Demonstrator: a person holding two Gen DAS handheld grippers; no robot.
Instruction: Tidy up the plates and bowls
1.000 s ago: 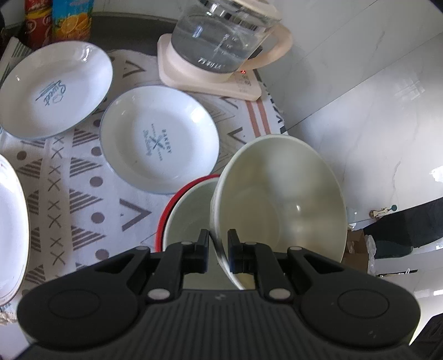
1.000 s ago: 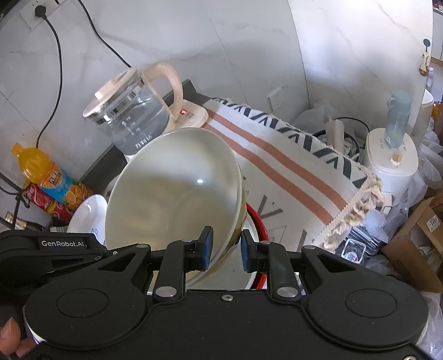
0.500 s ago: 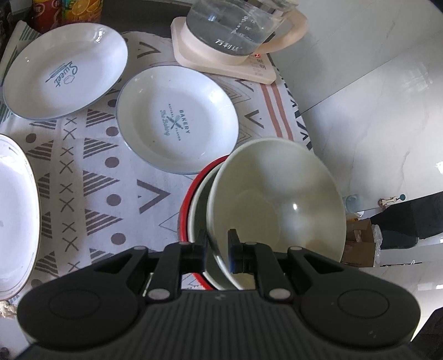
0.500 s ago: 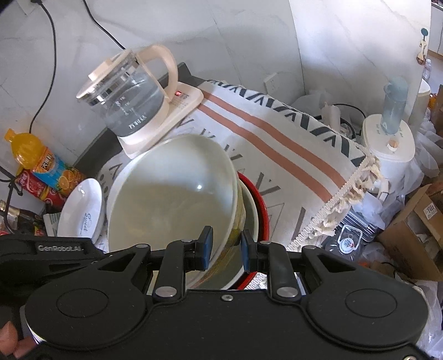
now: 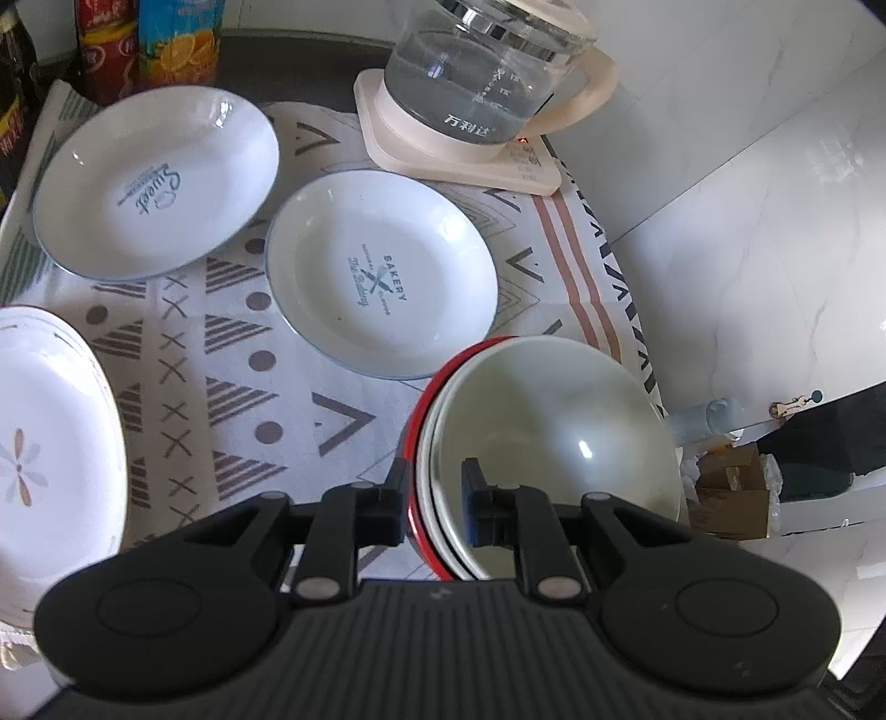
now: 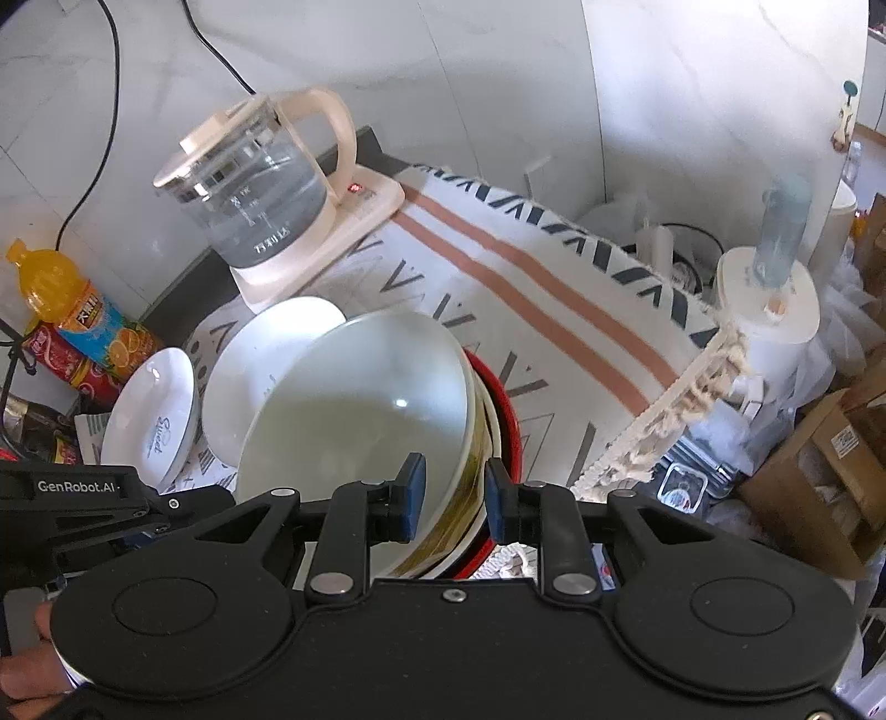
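A cream bowl (image 5: 554, 437) sits nested in a white bowl inside a red-rimmed bowl (image 5: 416, 421) on the patterned cloth. My left gripper (image 5: 434, 501) straddles the near rims of the stack with its jaws parted. My right gripper (image 6: 449, 501) straddles the cream bowl's (image 6: 360, 432) right rim, jaws parted too. A "Bakery" plate (image 5: 382, 271), a "Sweet" plate (image 5: 155, 183) and a flower plate (image 5: 50, 443) lie on the cloth.
A glass kettle (image 5: 482, 94) on its cream base stands at the back. Drink bottles (image 5: 171, 50) stand at the back left. The table's right edge drops to the floor, with boxes (image 6: 830, 471) and a white appliance (image 6: 769, 310) below.
The cream bowl came down from a tilted hold and now rests nested in the stack. Both grippers' jaws have widened around the rims.
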